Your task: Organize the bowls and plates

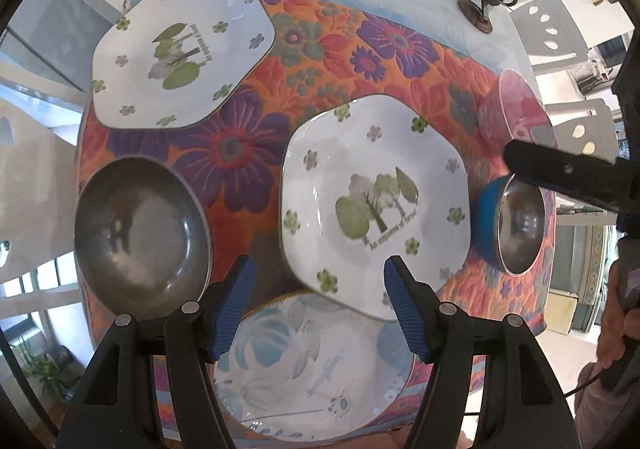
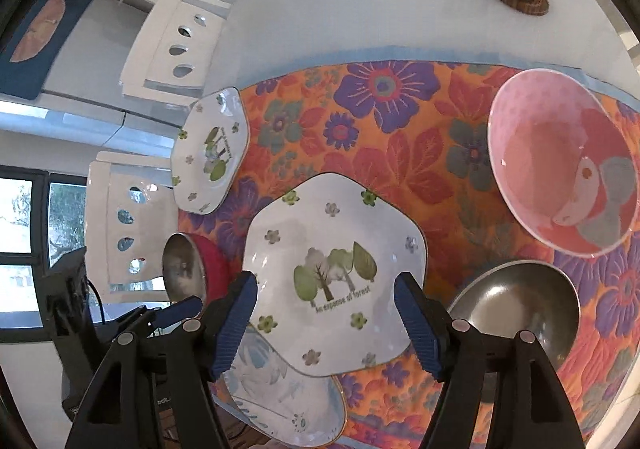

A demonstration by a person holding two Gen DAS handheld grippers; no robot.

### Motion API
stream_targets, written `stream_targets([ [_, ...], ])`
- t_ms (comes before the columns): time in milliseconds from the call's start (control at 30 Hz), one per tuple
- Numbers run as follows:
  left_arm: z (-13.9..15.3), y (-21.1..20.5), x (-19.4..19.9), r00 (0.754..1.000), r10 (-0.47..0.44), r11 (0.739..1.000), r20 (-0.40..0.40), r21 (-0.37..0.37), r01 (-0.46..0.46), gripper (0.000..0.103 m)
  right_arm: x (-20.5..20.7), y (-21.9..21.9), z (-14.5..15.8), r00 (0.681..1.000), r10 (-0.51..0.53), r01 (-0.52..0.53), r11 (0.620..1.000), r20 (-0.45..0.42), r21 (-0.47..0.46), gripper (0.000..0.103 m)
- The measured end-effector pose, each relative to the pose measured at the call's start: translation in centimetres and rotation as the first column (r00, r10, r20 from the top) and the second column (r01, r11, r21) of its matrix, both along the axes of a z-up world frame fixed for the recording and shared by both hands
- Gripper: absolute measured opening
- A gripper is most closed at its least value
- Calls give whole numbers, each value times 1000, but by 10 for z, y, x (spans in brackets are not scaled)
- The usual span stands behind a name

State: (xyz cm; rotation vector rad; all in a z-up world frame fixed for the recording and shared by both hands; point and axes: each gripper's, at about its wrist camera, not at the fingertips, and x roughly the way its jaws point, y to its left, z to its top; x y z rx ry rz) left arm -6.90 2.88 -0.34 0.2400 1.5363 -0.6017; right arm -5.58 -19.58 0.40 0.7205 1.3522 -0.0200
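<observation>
1. The central hexagonal plate [image 1: 374, 205] with the tree print lies flat on the flowered cloth [image 1: 320, 49], its near edge overlapping the rim of a round blue-patterned plate [image 1: 316, 369] at the front edge of the bench [image 2: 360, 1].
2. A second hexagonal plate [image 1: 180, 53] of the same print sits well apart at the far left corner of the cloth, partly over its edge.
3. The bowls are scattered: a steel bowl with a red outside [image 2: 188, 273] on the left, a steel bowl with a blue outside [image 1: 516, 225] just right of the central plate, and a pink bowl [image 2: 560, 161] further back on the right.
4. The left tongs [image 1: 316, 305] hang above the overlap of the two plates, jaws apart, with nothing clamped between them.
5. The right tongs [image 2: 326, 323] hover over the central plate, jaws likewise apart and empty; in the left wrist view one of their fingers [image 1: 560, 173] shows above the blue bowl.
6. Judged from this layout, nothing is stacked yet: the sorting is at its start, with both tongs still choosing a piece.
7. The next move probably calls for gripping one hexagonal plate by its rim and setting it on its twin, then nesting the bowls.
8. A thin glazed rim may slip from the pads, so the grip should be deep and the lift level.
</observation>
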Motion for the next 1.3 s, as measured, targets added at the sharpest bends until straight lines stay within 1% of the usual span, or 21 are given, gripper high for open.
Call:
stream_targets([
  [100, -5, -7, 5, 1000, 8, 1000, -9, 6, -8, 65, 6, -3, -11, 1000, -2, 2, 1000, -17, 13, 69],
  [200, -14, -13, 10, 1000, 17, 1000, -26, 13, -17, 65, 12, -10, -20, 999, -16, 16, 1000, -39, 4, 69],
  [267, -21, -17, 12, 999, 23, 1000, -42, 19, -23, 65, 15, -15, -28, 998, -27, 27, 1000, -57, 1, 69],
  [400, -39, -27, 16, 995, 39, 999, -92, 39, -36, 65, 20, -20, -47, 995, -31, 34, 999, -95, 26, 69],
  [433, -42, -28, 16, 994, 40, 998, -97, 46, -36, 66, 22, -20, -52, 993, -28, 31, 999, -111, 24, 69],
  [533, -46, -35, 14, 996, 25, 998, -89, 57, -20, 69, 27, -19, -67, 988, -14, 18, 1000, -156, 22, 69],
  [567, -46, -37, 14, 996, 22, 998, -82, 64, -17, 70, 29, -19, -72, 985, -7, 10, 1000, -173, 18, 71],
  [667, -51, -44, 14, 996, 20, 995, -92, 100, -11, 71, 35, -20, -81, 980, 10, -10, 1000, -196, 3, 72],
  [767, -53, -55, 11, 997, -27, 989, -67, 144, 37, 71, 38, -18, -88, 977, 29, -28, 1000, -214, 7, 73],
  [900, -73, -64, 16, 994, 8, 974, -108, 228, 17, 71, 45, -14, -95, 971, 64, -65, 998, -231, 4, 73],
  [967, -81, -68, 17, 991, 12, 969, -131, 247, 21, 71, 48, -10, -98, 967, 84, -86, 996, -241, 1, 74],
  [1033, -85, -78, 14, 988, -1, 974, -156, 223, 37, 72, 51, -7, -99, 964, 98, -102, 995, -249, -1, 76],
  [1100, -85, -85, 12, 991, -19, 966, -136, 253, 53, 72, 54, -4, -101, 960, 115, -119, 993, -255, -1, 78],
  [1167, -85, -89, 11, 991, -18, 966, -130, 254, 51, 72, 54, -2, -102, 957, 131, -135, 991, -260, 1, 78],
  [1233, -82, -89, 13, 990, -1, 975, -141, 222, 33, 72, 54, -2, -101, 957, 137, -139, 990, -256, 12, 79],
  [1300, -78, -90, 15, 989, -7, 981, -145, 191, 35, 73, 54, -2, -101, 958, 145, -145, 989, -246, 21, 80],
])
